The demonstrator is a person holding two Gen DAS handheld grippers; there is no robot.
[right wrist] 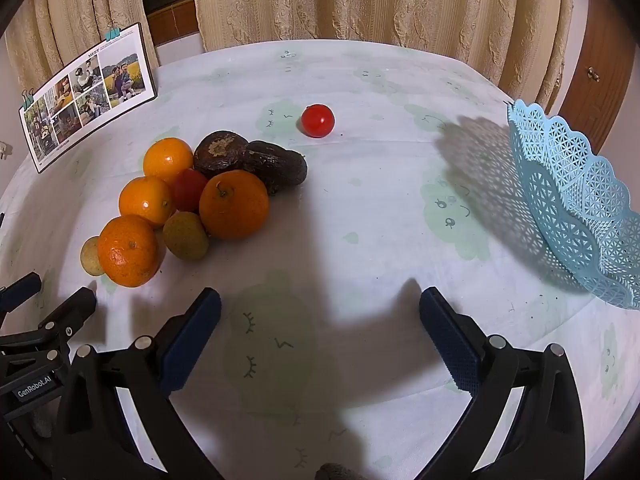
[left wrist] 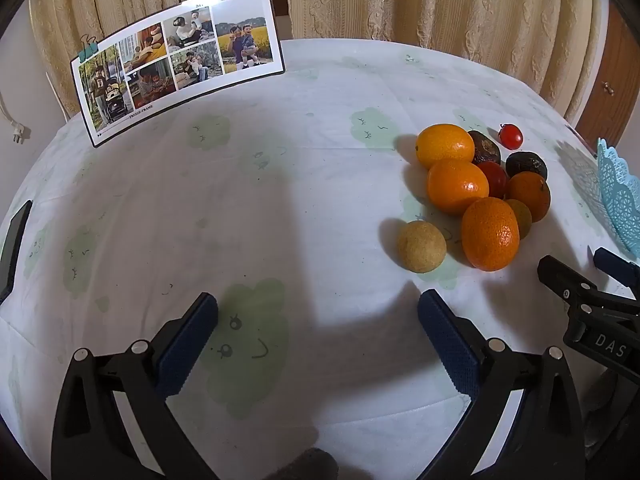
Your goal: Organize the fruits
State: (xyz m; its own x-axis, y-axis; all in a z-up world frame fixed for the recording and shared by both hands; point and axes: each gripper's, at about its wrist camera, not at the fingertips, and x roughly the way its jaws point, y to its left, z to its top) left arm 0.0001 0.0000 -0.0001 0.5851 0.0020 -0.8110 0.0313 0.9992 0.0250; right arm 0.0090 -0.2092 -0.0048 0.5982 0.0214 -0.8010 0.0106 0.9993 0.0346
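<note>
Right wrist view gets the whole blue lattice basket (right wrist: pixel 576 204), tilted at the bench's right edge; left view only clips its rim. Left view alone shows a dark flat object (left wrist: pixel 14 248) at the left edge, maybe a phone. Fruit pile (right wrist: pixel 188 204) sits left of centre on the bench, well apart from the basket: oranges, two avocados, one loose tomato (right wrist: pixel 318 121) behind. Left gripper (left wrist: pixel 318 312) and right gripper (right wrist: pixel 320 308): fingers spread wide, nothing between them. Pale cloud-print cloth (right wrist: pixel 360 208), photo board (left wrist: pixel 176 60), beige curtains (right wrist: pixel 340 0) behind
</note>
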